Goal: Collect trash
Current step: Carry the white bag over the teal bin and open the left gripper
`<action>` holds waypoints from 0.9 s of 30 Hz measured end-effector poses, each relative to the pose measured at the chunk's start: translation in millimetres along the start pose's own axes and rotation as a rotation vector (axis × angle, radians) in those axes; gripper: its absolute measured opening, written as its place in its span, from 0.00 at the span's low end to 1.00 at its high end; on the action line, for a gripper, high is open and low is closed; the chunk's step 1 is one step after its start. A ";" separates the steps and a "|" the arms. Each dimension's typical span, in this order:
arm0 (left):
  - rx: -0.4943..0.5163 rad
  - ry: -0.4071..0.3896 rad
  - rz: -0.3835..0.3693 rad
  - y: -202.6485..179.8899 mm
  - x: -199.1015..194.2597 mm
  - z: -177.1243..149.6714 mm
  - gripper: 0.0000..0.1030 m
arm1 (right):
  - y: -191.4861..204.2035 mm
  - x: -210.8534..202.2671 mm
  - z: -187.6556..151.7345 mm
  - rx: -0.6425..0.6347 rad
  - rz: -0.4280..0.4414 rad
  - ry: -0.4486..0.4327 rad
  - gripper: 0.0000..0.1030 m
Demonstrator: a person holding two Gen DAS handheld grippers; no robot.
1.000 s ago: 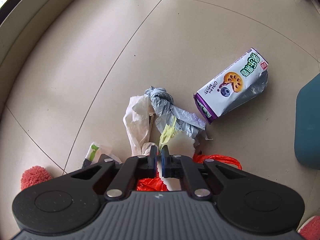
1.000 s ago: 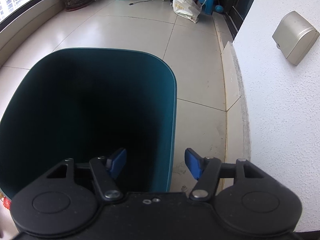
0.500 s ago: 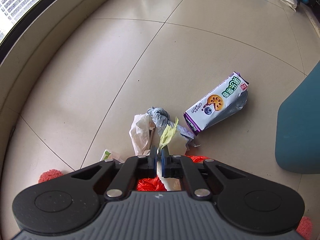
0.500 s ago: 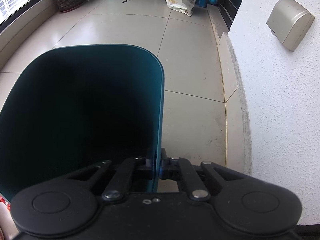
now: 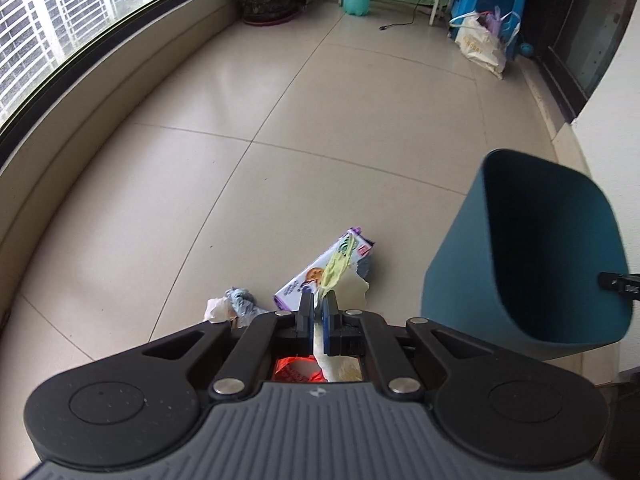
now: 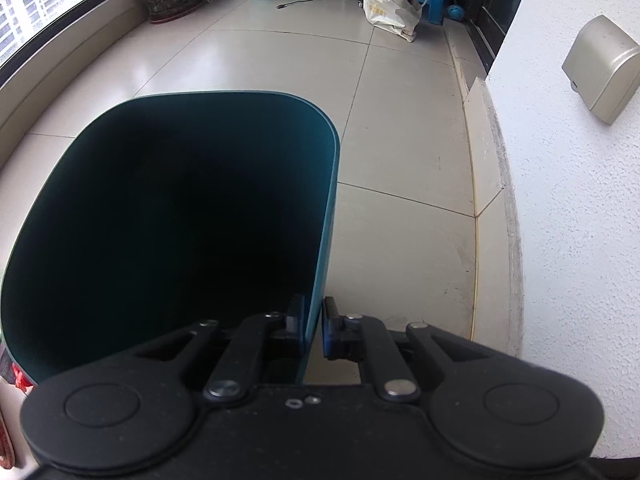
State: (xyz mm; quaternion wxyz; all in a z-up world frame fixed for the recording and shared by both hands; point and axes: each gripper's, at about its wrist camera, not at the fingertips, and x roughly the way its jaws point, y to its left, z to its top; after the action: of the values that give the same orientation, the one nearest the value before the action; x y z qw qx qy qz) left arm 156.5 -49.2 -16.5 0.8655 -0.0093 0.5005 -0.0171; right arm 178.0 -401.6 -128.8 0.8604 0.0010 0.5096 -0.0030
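Meanwhile left tongs (image 5: 318,307) pinch wrapper (image 5: 343,280); right tongs (image 6: 313,322) clamp bin (image 6: 320,264).

Left gripper (image 5: 316,312): raised off the floor, wrapper scrap (image 5: 340,276) now lifted clear. Right gripper (image 6: 313,322): open before, now clamped on bin (image 6: 328,184) wall; bin tilted.

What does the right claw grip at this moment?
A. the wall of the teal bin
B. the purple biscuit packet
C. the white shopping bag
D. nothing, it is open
A: the right claw is shut on the side wall of the teal bin, one finger inside and one outside.
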 end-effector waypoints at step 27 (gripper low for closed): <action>0.246 0.222 -0.087 -167.4 130.9 6.1 0.04 | 24.9 3.5 -22.0 -0.106 0.124 0.036 0.12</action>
State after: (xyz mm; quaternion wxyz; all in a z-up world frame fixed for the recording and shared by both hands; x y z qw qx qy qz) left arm 223.6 -221.5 -121.3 0.7980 0.0771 0.5862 -0.1167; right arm 160.5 -376.6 -142.5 0.8484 -0.0132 0.5235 0.0773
